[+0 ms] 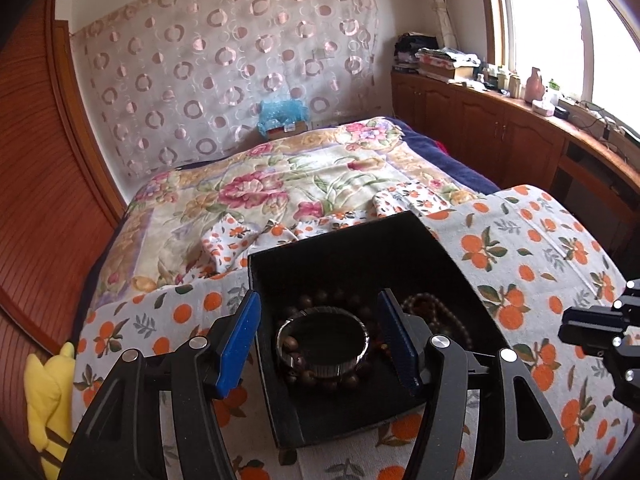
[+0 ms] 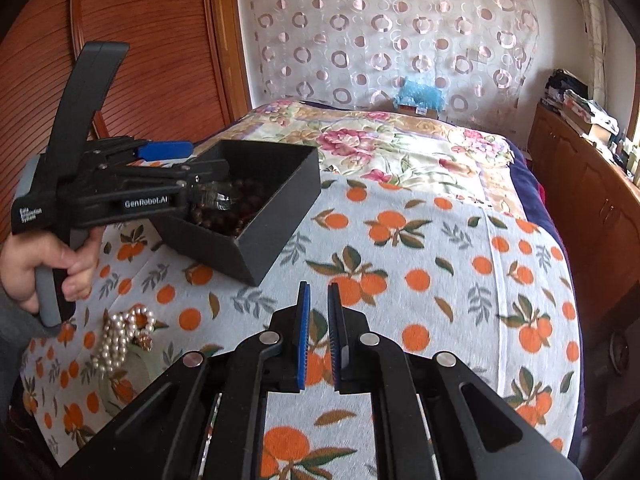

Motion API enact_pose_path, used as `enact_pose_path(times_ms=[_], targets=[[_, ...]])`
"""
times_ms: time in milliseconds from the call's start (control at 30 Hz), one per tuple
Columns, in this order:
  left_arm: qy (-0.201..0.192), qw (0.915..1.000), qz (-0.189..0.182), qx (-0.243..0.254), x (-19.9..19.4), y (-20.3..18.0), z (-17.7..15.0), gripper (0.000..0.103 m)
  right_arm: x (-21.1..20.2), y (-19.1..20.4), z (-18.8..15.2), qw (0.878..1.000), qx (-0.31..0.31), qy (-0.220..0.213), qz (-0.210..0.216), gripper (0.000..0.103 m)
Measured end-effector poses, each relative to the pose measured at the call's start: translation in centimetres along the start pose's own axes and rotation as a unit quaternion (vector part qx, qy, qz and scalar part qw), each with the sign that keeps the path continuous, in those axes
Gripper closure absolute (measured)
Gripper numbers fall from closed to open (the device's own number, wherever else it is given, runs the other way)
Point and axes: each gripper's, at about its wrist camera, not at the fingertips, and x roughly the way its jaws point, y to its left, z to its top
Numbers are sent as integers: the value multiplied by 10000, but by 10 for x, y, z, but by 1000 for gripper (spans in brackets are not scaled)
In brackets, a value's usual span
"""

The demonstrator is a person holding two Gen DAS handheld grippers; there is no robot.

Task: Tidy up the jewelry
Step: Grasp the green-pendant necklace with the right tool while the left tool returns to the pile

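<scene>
Bangle lies atop beads in black box.

Both claws are black with blue pads and round silver screws. The left claw has "GenRobot.AI" in white and a grey handle. The sleeve is grey.

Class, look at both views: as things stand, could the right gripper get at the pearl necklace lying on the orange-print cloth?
Probably yes. The pearl necklace lies uncovered on the cloth, outside the black box, and nothing blocks the right gripper, though its jaws are nearly shut and must open first.
</scene>
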Motion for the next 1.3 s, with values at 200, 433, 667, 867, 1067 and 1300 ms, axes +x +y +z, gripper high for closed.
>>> enact_pose_path(times_ms=[200,433,667,867,1067,1300], targets=[[-107,9998,-142,38,-28,-1,-13,42,-17,13,-15,9999,-35,-114,115,93],[-200,9991,-355,69,-64,-6,-40,42,-28,37,-41,9996,-110,-152,218,93],[-128,9980,-624,0,-88,-7,-78,42,-23,41,-53,9994,-260,98,196,83],[-69,9976,-684,-95,-99,-8,-105,42,-18,39,-53,9987,-322,281,266,79],[-52,9973,-723,-104,-105,-9,-114,42,-12,45,-50,9968,-517,481,363,79],[-28,9969,-780,-128,-107,-12,-121,42,4,53,-45,9936,-804,749,263,79]])
